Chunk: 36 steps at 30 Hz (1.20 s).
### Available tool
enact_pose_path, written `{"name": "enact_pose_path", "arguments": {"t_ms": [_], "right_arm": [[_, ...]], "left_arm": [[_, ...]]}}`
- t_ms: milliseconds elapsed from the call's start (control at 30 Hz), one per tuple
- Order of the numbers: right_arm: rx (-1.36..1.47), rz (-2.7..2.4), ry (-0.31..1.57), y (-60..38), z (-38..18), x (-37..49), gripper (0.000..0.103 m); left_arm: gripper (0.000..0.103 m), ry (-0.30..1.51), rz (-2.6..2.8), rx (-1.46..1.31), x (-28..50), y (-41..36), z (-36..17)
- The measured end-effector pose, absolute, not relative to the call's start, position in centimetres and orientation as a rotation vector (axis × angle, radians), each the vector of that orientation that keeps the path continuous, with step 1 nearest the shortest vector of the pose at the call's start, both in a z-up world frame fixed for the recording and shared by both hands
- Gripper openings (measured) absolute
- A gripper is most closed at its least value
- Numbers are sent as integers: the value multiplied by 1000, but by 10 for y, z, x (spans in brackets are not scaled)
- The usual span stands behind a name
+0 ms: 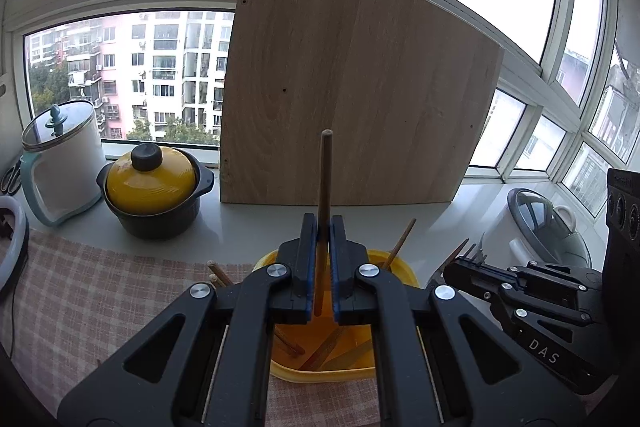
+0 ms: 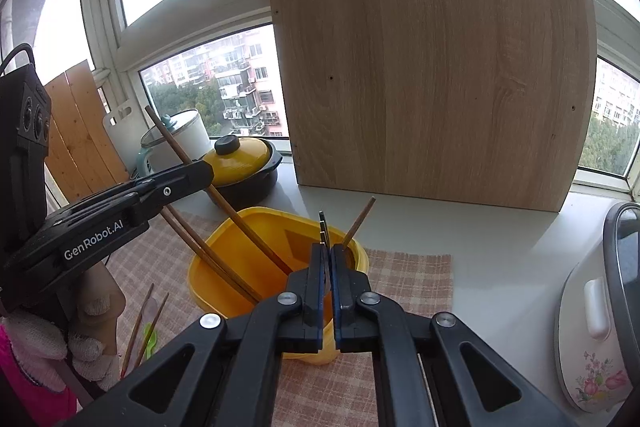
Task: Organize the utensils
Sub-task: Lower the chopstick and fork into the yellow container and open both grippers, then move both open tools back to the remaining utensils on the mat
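My left gripper (image 1: 323,227) is shut on a brown wooden chopstick (image 1: 325,179) that stands upright, its lower end inside the yellow tub (image 1: 394,269). The same gripper (image 2: 202,171) and chopstick (image 2: 172,143) show at the left of the right wrist view. My right gripper (image 2: 327,251) is shut on a fork (image 2: 323,229), held over the yellow tub (image 2: 224,251); its tines show in the left wrist view (image 1: 476,255). Several more chopsticks (image 2: 362,221) lean inside the tub. Two chopsticks (image 2: 138,327) lie on the checked cloth beside a green spoon (image 2: 150,337).
A wooden board (image 1: 352,87) leans on the window behind the tub. A yellow-lidded black pot (image 1: 154,187) and a white lidded jar (image 1: 64,163) stand at the left. A white rice cooker (image 2: 600,311) stands at the right. A checked cloth (image 1: 100,299) covers the counter.
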State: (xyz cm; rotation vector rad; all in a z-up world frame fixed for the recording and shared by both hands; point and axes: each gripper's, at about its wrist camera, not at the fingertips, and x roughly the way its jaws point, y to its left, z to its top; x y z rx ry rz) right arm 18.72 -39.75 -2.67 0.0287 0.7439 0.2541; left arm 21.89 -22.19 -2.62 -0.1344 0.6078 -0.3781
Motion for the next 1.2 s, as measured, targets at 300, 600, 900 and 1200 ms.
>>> {"name": "enact_pose_path", "arguments": {"t_ms": [300,600,900,1200], "right_arm": [[47,251,761,-394,-33,183,9],[46,241,723,-392,-22,170,16],[53,226,712,-385,-21,148,24],[76,239,693,-373,-19,125,54]], "left_arm": [[18,635,-399,-146,212,-218,-24],[18,606,-401,-145,197,-204,-14],[18,624,-407,-152,181,-181,-13],[40,662,-375,-122,162,-142,-18]]}}
